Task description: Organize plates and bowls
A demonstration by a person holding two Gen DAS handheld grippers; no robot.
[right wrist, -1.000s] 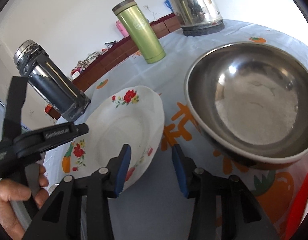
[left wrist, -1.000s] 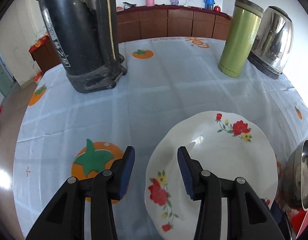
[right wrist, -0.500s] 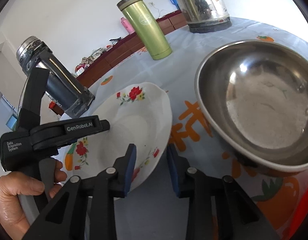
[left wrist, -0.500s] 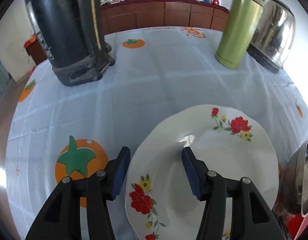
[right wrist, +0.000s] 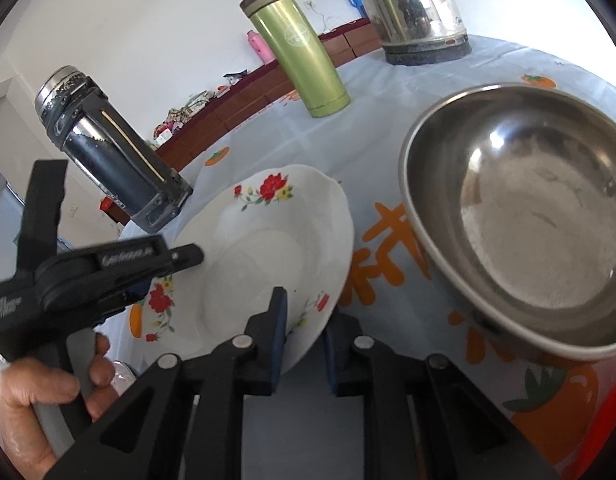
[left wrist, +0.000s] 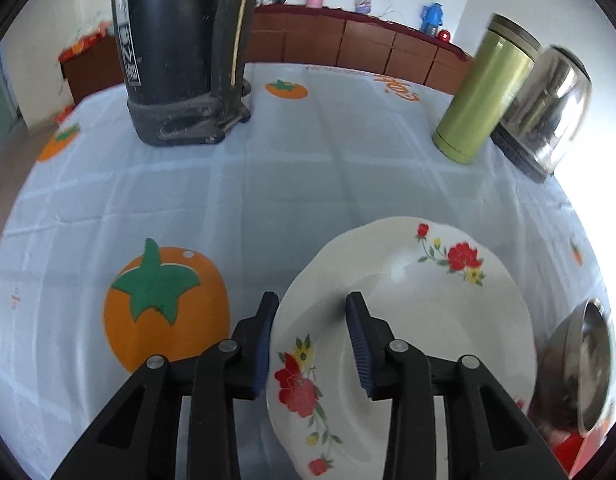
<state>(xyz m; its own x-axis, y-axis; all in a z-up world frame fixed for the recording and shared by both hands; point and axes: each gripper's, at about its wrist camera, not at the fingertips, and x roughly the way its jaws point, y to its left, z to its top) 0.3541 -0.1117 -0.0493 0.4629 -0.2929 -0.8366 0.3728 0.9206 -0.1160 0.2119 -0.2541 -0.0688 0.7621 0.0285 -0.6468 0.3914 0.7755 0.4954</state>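
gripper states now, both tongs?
Left tongs: closing, straddling the floral plate rim, not yet clamped.
Right tongs: shut on the plate's edge.

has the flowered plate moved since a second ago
Yes. In the right wrist view the plate now has its near rim lifted and tilted, between the right gripper fingers, nearer the steel bowl.
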